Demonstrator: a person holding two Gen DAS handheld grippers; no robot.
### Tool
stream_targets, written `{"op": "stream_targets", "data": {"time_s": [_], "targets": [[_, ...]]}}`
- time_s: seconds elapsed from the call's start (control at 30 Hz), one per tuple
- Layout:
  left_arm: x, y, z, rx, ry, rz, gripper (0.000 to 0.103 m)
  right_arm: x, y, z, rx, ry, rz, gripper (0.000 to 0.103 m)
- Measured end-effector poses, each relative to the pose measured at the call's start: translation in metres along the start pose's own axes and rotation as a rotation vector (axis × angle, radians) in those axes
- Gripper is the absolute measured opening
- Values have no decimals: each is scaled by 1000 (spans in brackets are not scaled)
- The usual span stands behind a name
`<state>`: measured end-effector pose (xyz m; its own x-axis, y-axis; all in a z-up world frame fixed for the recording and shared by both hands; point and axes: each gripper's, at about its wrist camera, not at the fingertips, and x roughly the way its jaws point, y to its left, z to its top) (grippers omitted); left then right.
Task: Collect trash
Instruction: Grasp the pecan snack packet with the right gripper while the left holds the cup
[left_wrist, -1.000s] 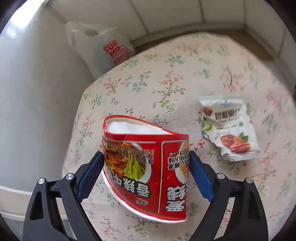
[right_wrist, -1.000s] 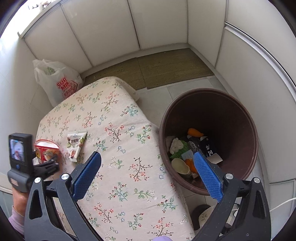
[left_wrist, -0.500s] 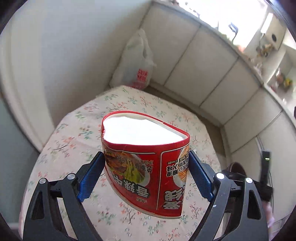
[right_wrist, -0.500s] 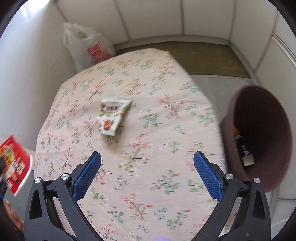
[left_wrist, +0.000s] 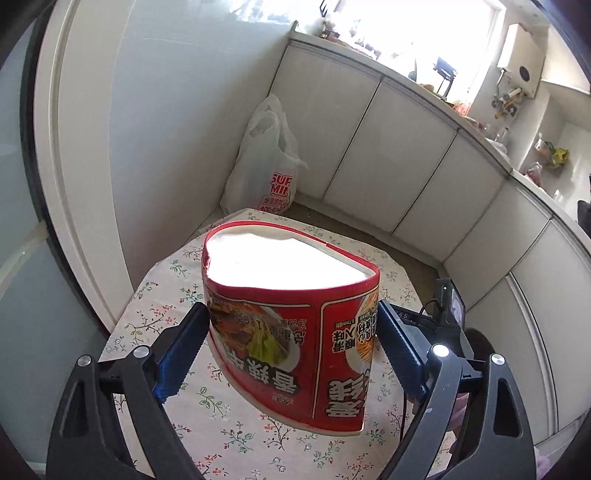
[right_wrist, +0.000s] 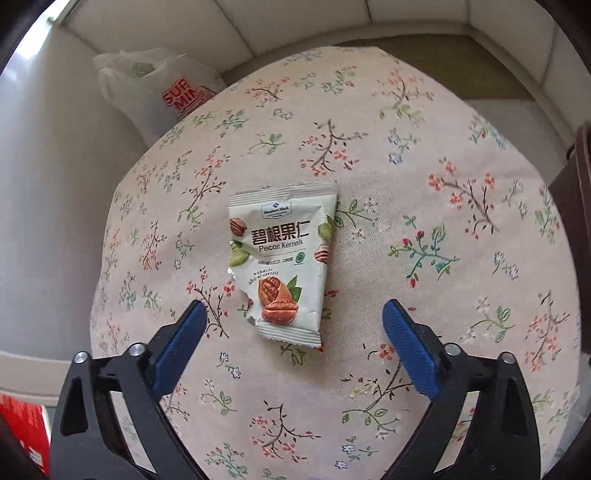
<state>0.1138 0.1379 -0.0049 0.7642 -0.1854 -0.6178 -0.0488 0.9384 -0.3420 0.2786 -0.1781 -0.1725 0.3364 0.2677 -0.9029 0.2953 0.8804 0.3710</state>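
Right claw (right_wrist: 293, 332) hovers over the pecan kernel packet (right_wrist: 282, 262) lying flat on the floral bench (right_wrist: 424, 206), jaws wide but closing, nothing pinched yet. Torn, light, crinkly foil: best nipped across its 2 long edges. Left claw (left_wrist: 291, 345) squeezes a red noodle cup (left_wrist: 291, 325) aloft.

This is a home, likely a kitchen corner or enclosed balcony. White cabinet doors (left_wrist: 373, 155) run along the wall across the middle of the left wrist view, under a cluttered sunlit countertop (left_wrist: 476, 122) at the upper right. A floral tablecloth (right_wrist: 424, 206) covers the surface, and a white supermarket bag (left_wrist: 264, 166) slumps in the corner behind it.
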Motion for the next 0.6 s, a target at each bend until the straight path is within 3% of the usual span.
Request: {"op": "stream_targets", "data": {"time_s": [0.03, 0.1, 0.13, 0.2, 0.33, 0.6], "targets": [[1, 1, 0, -3, 4, -1, 87, 2, -7, 0, 43, -2, 27, 81], [3, 5, 0, -18, 18, -2, 87, 0, -8, -1, 55, -37, 43, 56], [6, 6, 0, -28, 28, -6, 87, 1, -7, -1, 52, -35, 35, 55], [9, 7, 1, -43, 46, -11, 87, 1, -8, -2, 56, -46, 54, 21], [13, 7, 1, -51, 57, -2, 87, 4, -14, -7, 112, -40, 117, 14], [12, 2, 2, -41, 54, -5, 87, -18, -12, -9, 59, -123, 81, 8]]}}
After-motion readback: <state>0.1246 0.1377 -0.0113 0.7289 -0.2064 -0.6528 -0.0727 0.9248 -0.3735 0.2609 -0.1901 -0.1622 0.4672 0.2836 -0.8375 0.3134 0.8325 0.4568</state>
